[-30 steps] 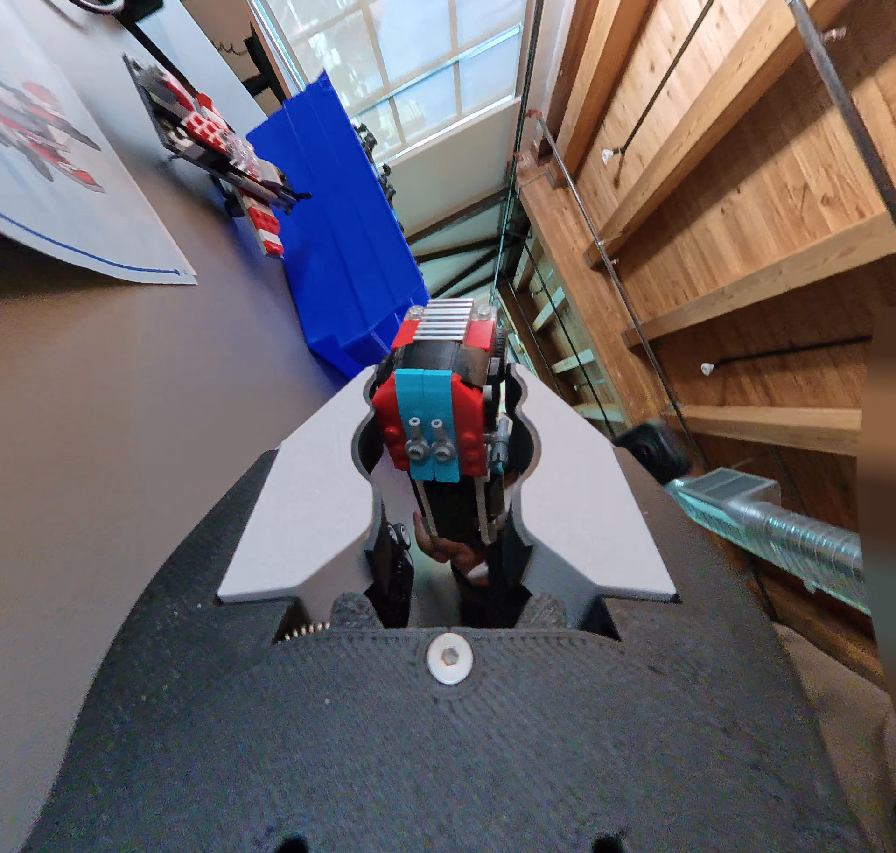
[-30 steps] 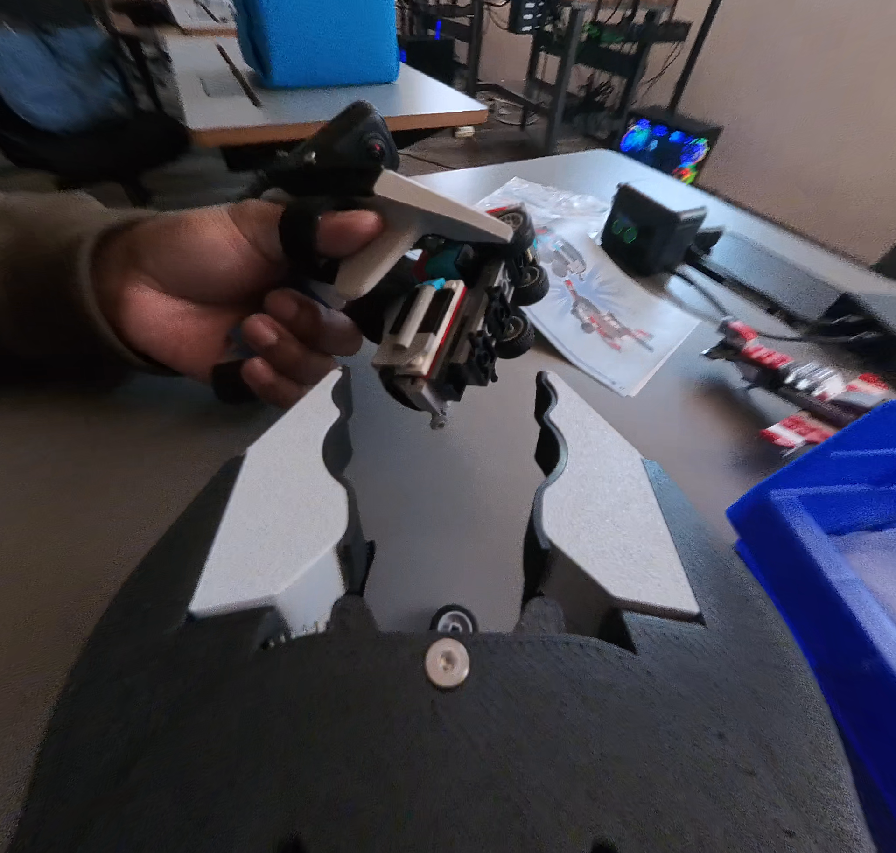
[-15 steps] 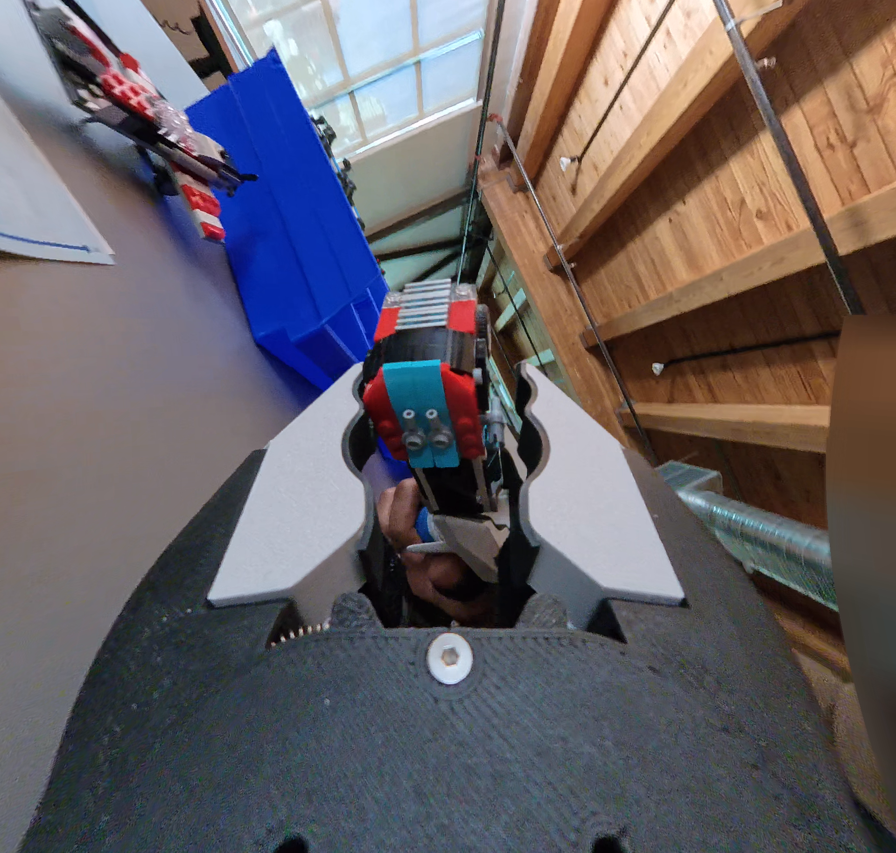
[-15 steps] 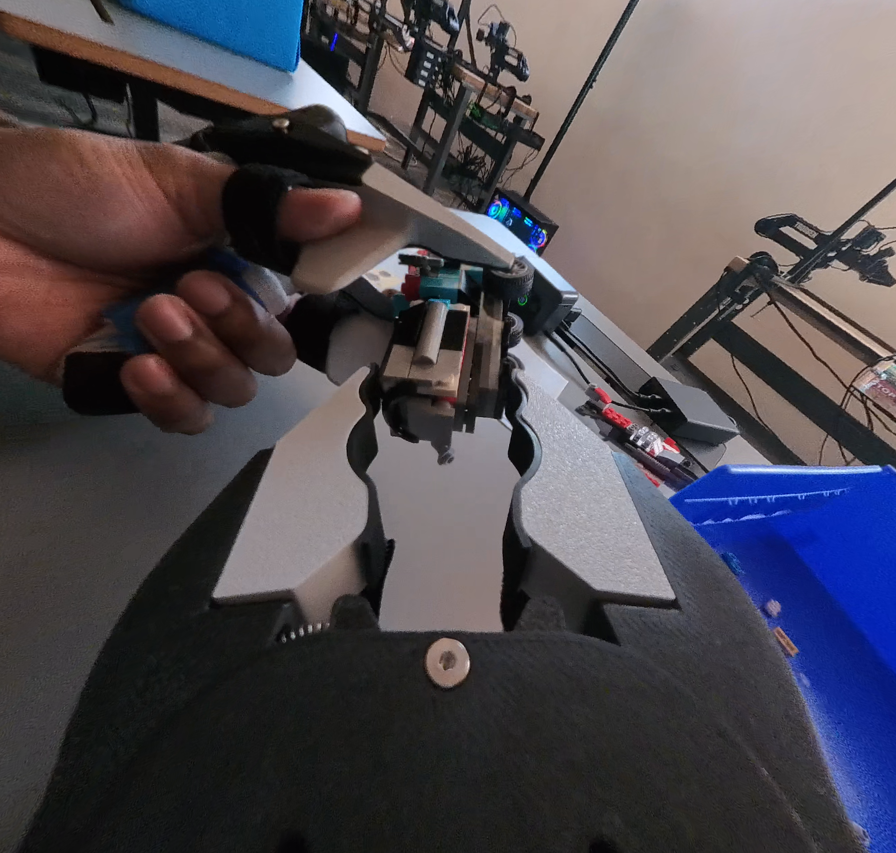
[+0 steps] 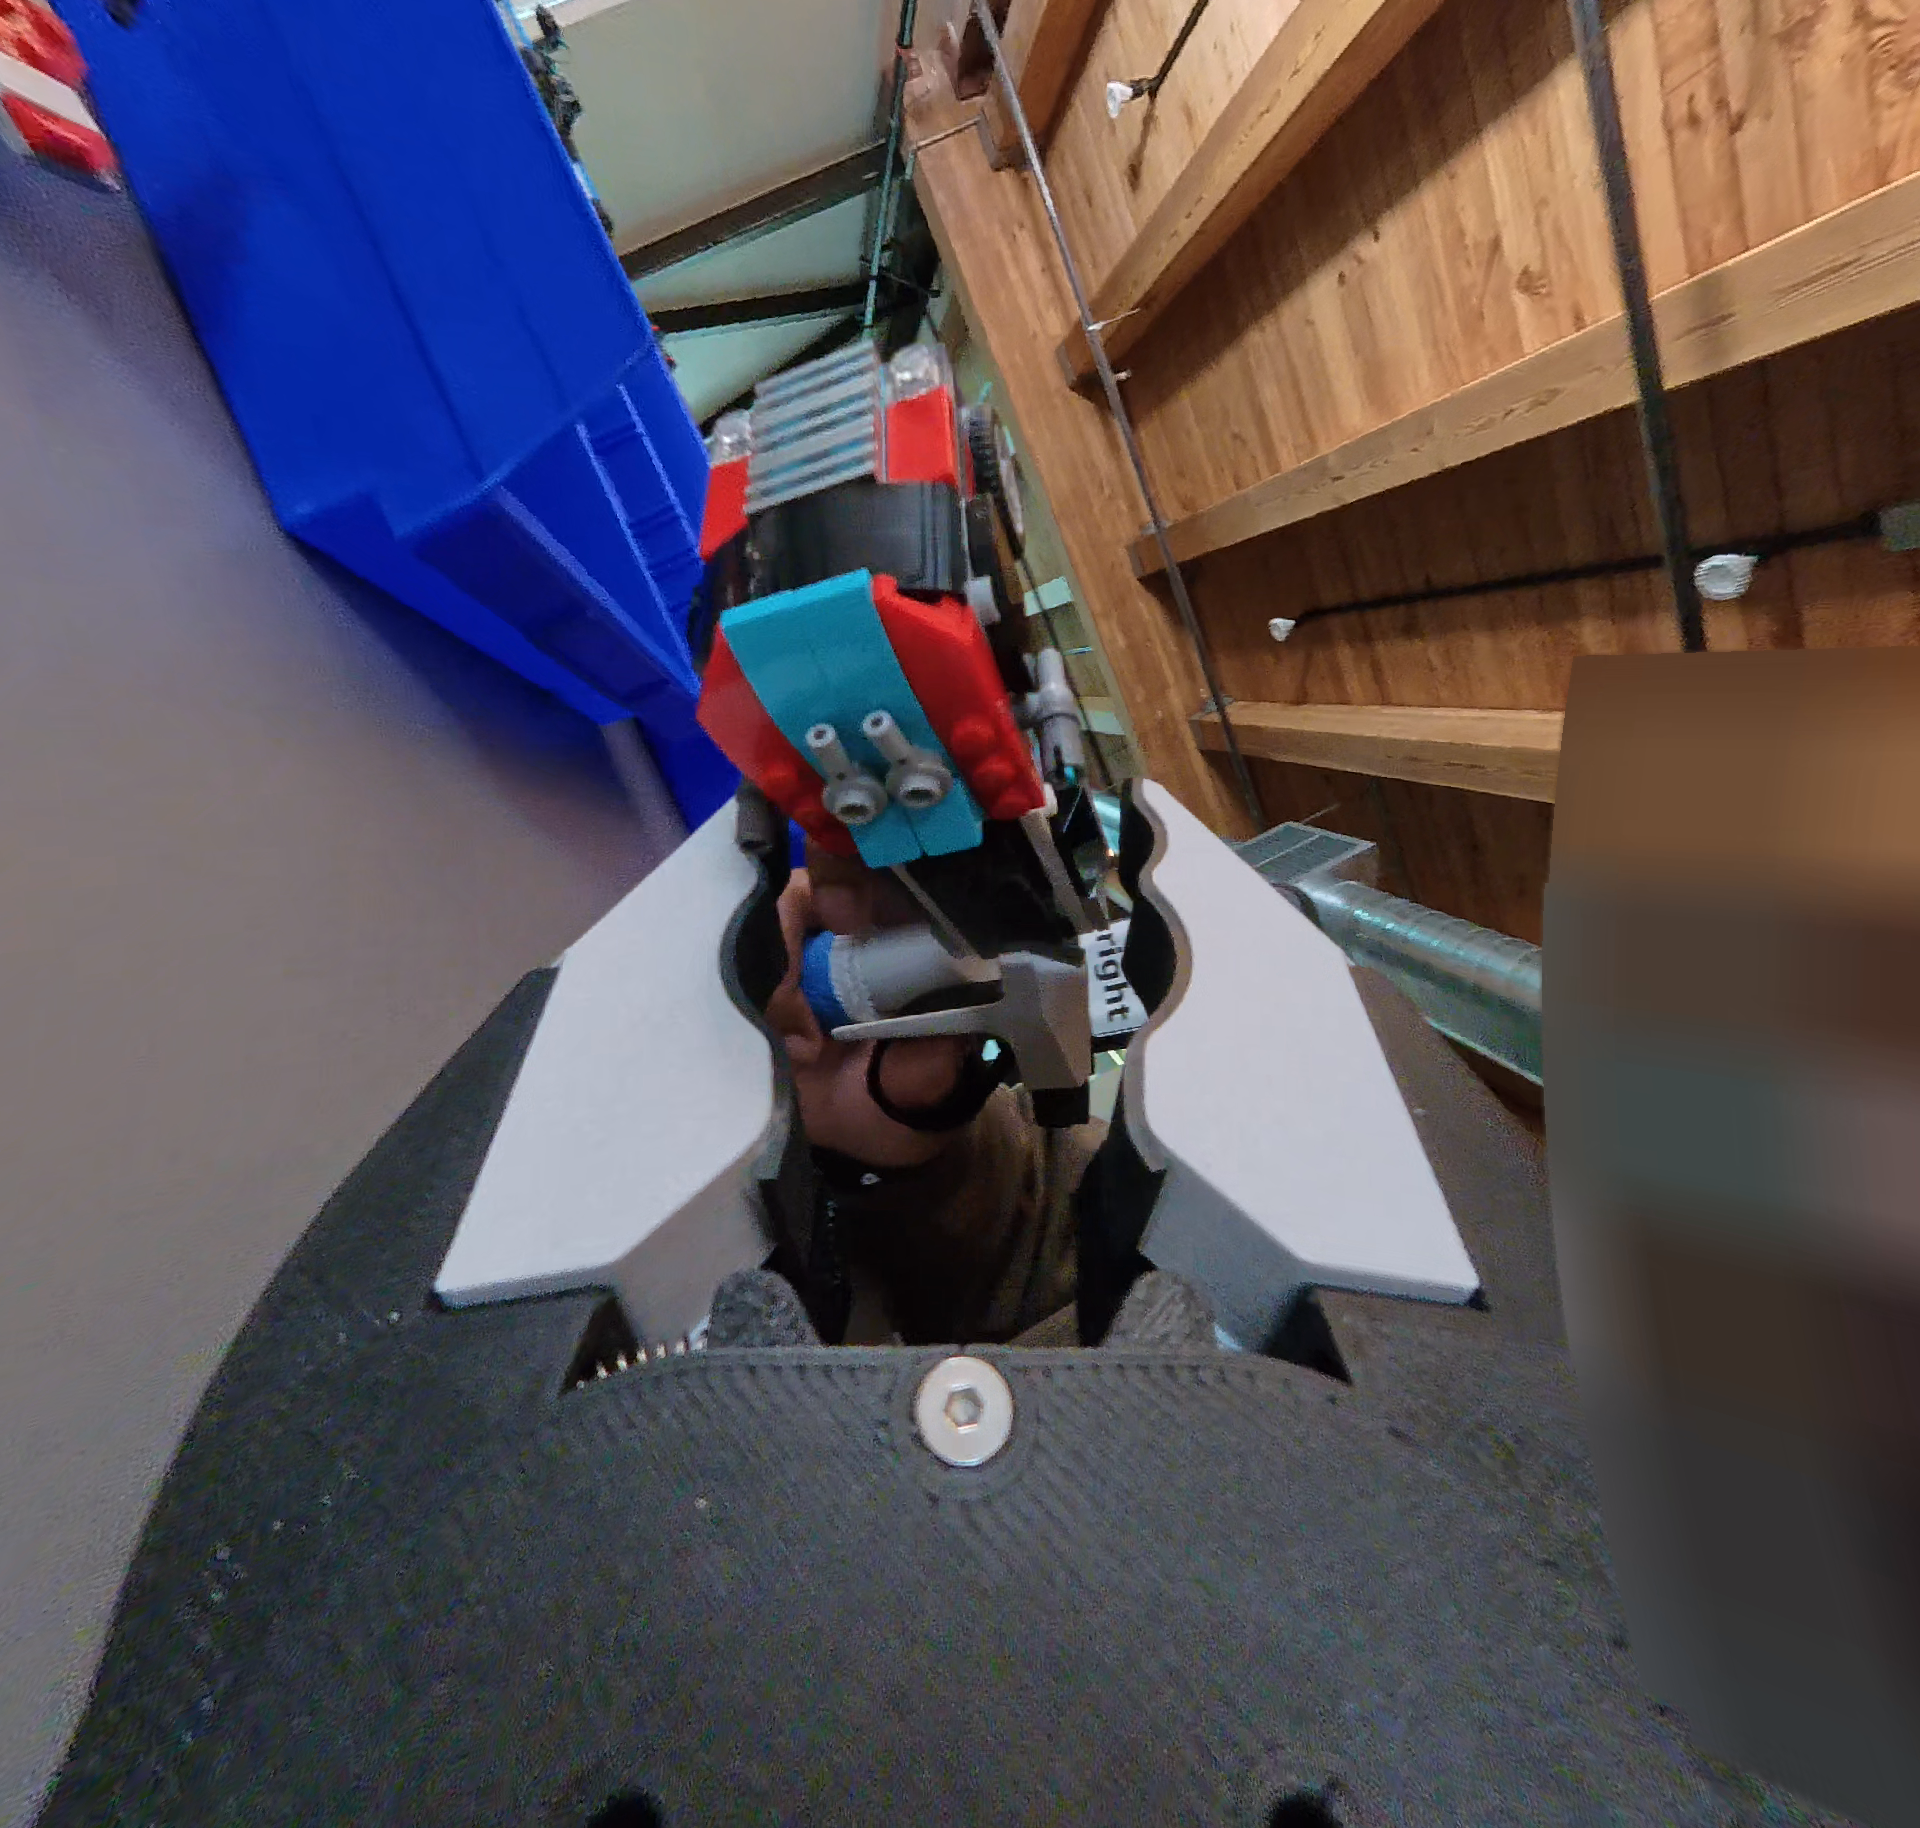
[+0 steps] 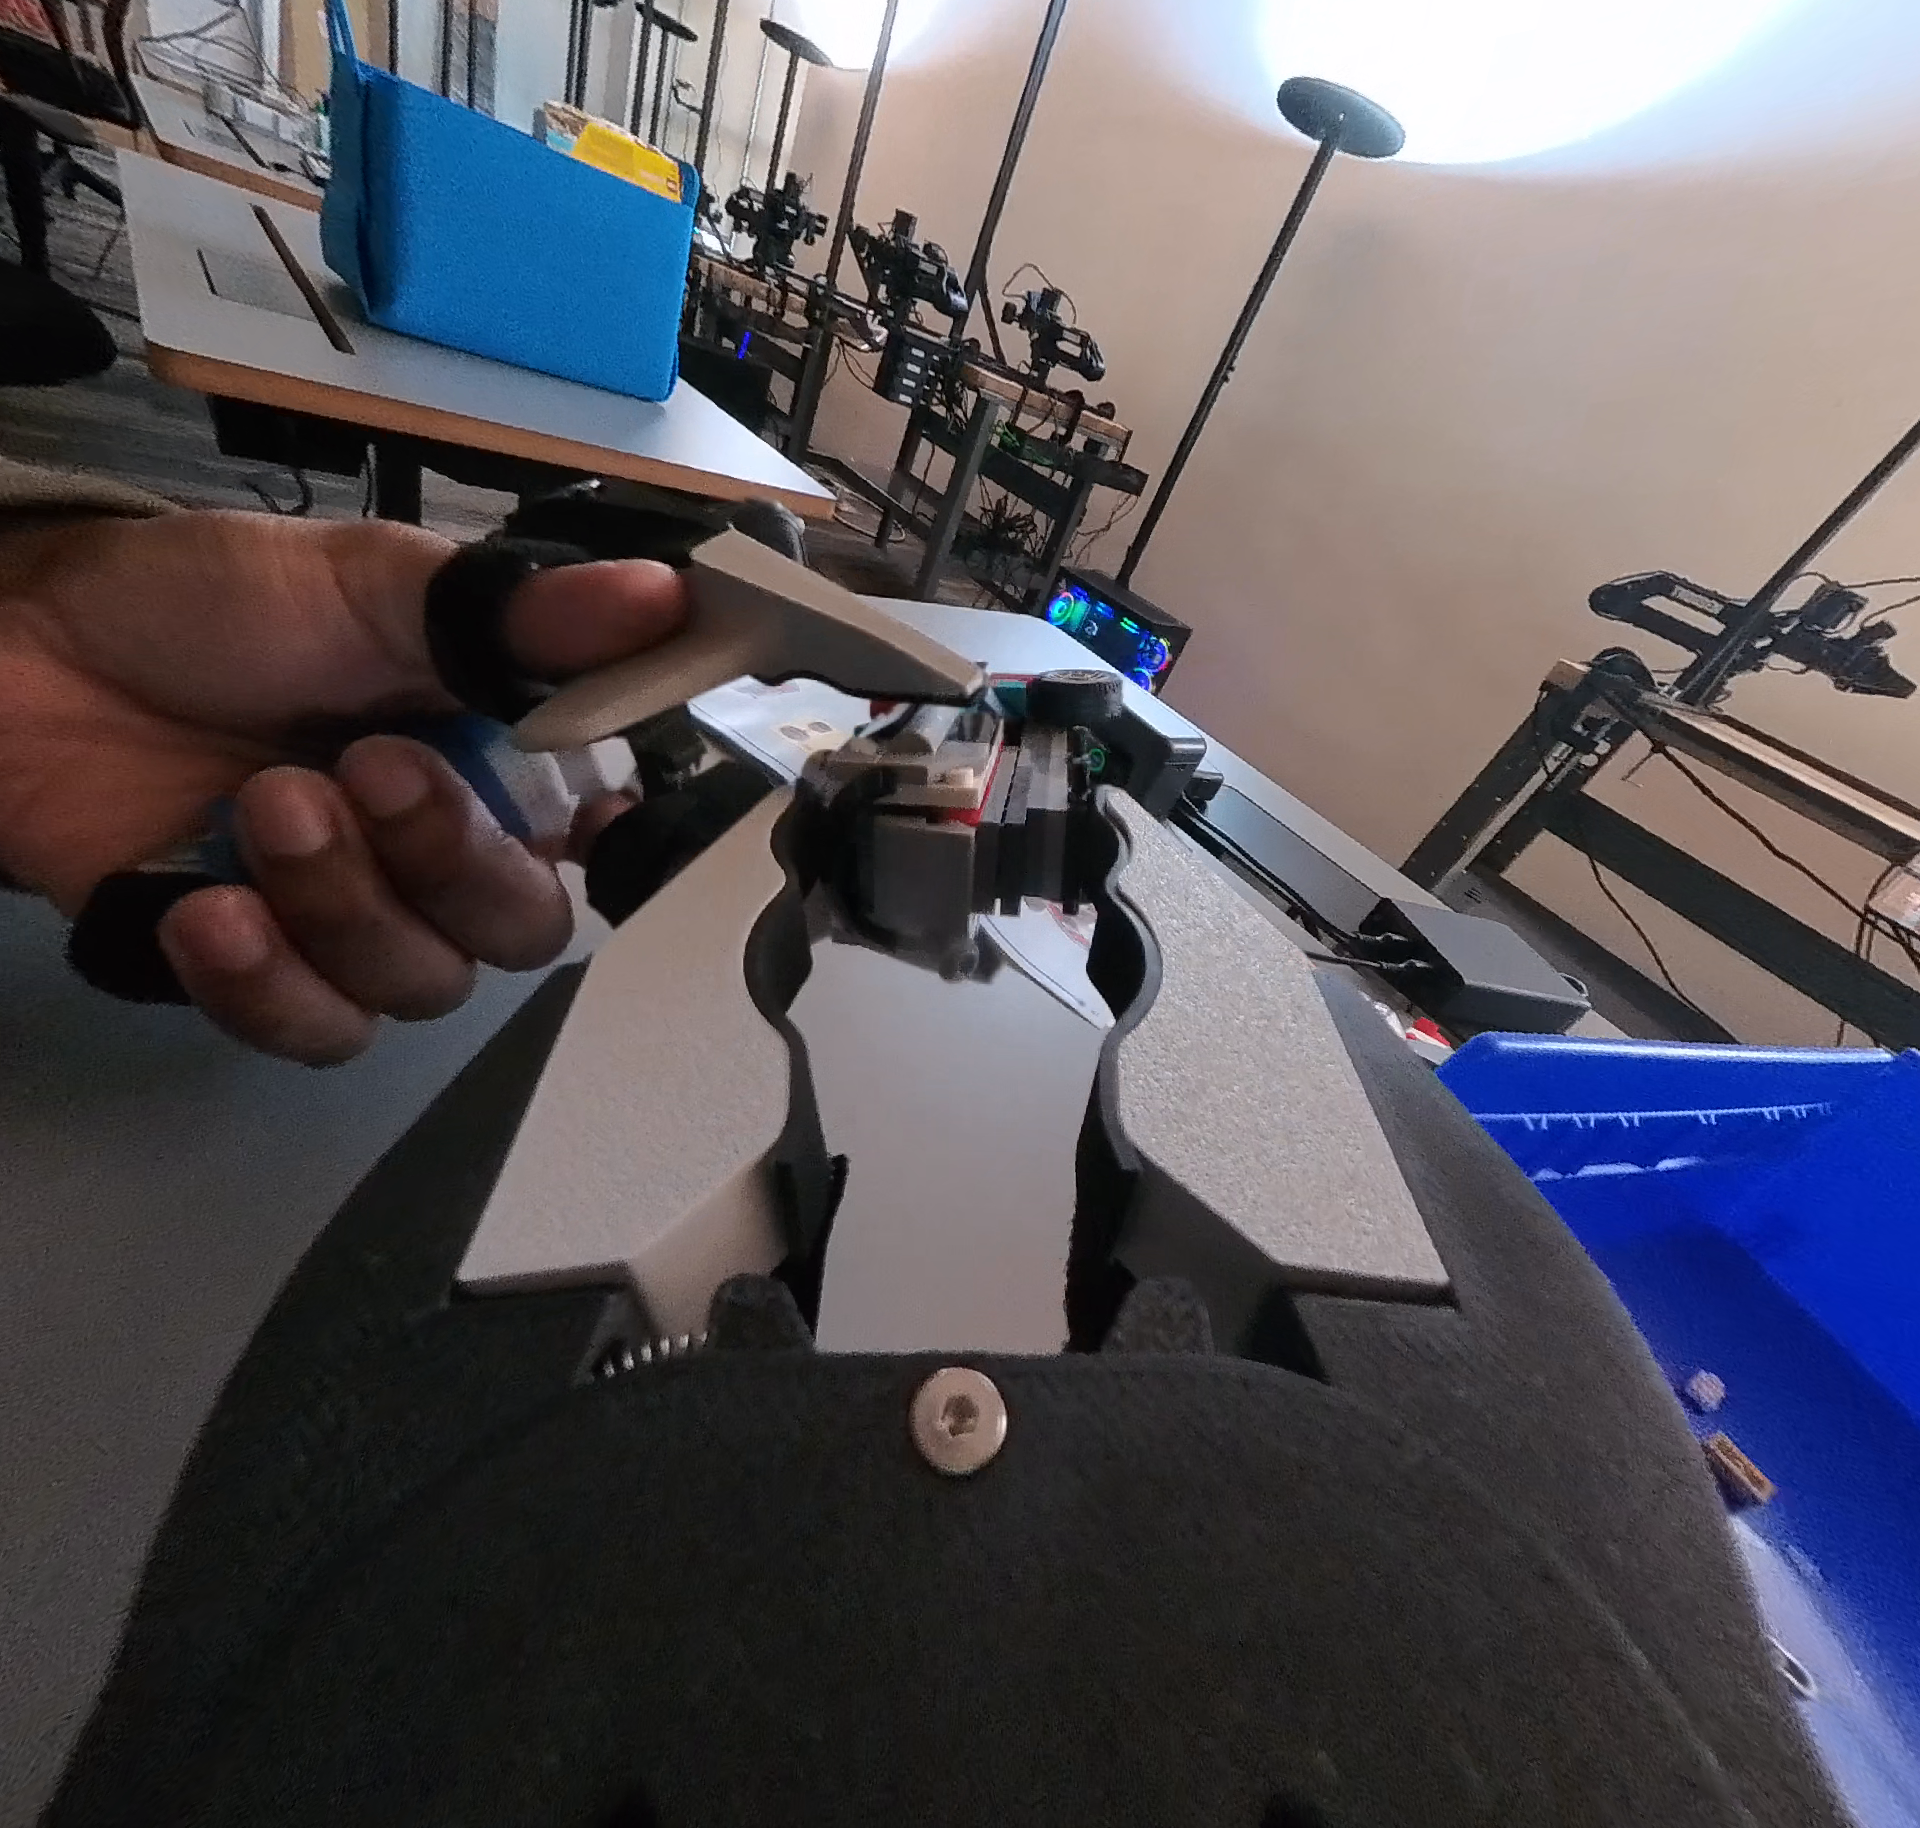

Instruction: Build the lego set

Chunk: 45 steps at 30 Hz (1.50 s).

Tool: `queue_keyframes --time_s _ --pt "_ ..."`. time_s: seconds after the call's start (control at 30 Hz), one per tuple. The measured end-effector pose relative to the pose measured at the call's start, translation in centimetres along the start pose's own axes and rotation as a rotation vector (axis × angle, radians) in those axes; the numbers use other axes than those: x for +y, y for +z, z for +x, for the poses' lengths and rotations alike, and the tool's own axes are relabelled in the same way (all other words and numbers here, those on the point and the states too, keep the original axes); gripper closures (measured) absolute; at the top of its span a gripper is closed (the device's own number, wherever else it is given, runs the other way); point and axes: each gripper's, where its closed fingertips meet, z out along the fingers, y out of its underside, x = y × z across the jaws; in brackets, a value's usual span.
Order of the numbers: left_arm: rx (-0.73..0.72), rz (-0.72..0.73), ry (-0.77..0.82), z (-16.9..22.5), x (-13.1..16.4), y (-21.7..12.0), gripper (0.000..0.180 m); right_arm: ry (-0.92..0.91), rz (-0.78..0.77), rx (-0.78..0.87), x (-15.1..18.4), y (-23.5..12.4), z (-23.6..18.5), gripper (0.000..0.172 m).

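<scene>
The right claw (image 6: 945,843) grips a toy brick car (image 6: 935,822) above the grey surface (image 6: 208,1103). The left claw (image 5: 945,843) appears open, loosely flanking the car's red-and-teal end (image 5: 862,729).

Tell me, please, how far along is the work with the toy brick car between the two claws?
Done: the toy brick car looks largely assembled, with a wheel fitted. In hand: the right claw grips its dark end, while the left claw looks open around it. Left: the car is in the air, not yet set down on the table, and a few loose pieces lie in the blue bin.
</scene>
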Motion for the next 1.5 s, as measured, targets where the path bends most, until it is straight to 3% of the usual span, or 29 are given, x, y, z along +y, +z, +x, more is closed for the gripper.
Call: queue_keyframes --time_s 0.1,0.23,0.3,0.37,0.6,0.83,1.0,1.13,1.23,1.3,1.5 --pt "0.035 0.022 -0.019 0.4 0.1 0.1 0.130 -0.005 0.002 -0.018 0.1 0.1 -0.5 0.119" --pt "-0.009 0.031 0.046 -0.2 -0.3 -0.4 0.133 0.011 -0.036 -0.047 0.7 0.3 -0.7 0.119" --pt "-0.062 0.042 0.087 -1.0 -1.0 -1.0 0.133 0.052 -0.067 -0.097 1.0 0.2 -0.6 0.103" --pt "-0.127 0.048 0.136 -1.8 -1.8 -1.7 0.133 0.084 -0.134 -0.175 1.8 -0.5 -0.3 0.101" --pt "-0.262 -0.073 0.221 -3.5 -1.1 -2.2 0.133 0.258 -0.413 -0.428 6.7 -6.1 2.2 0.131" --pt "-0.283 -0.161 0.216 -4.0 0.7 -1.7 0.133 0.147 -0.654 -0.581 11.6 -8.3 -1.4 0.130" --pt "-0.283 -0.151 0.204 -4.1 0.3 -1.9 0.133 0.185 -0.621 -0.642 10.5 -9.7 -1.3 0.132" --pt "-0.284 -0.160 0.204 -4.1 0.5 -1.9 0.133 0.131 -0.701 -0.687 12.3 -10.8 -2.3 0.135" --pt "-0.286 -0.163 0.208 -4.1 0.6 -1.9 0.133 0.123 -0.691 -0.686 12.3 -10.3 -2.6 0.150" --pt "-0.287 -0.161 0.207 -4.2 0.5 -1.9 0.133 0.115 -0.687 -0.668 12.4 -10.2 -2.3 0.150" --pt "-0.290 -0.169 0.211 -4.2 0.7 -1.8 0.133 0.155 -0.538 -0.573 9.5 -9.4 0.3 0.148"
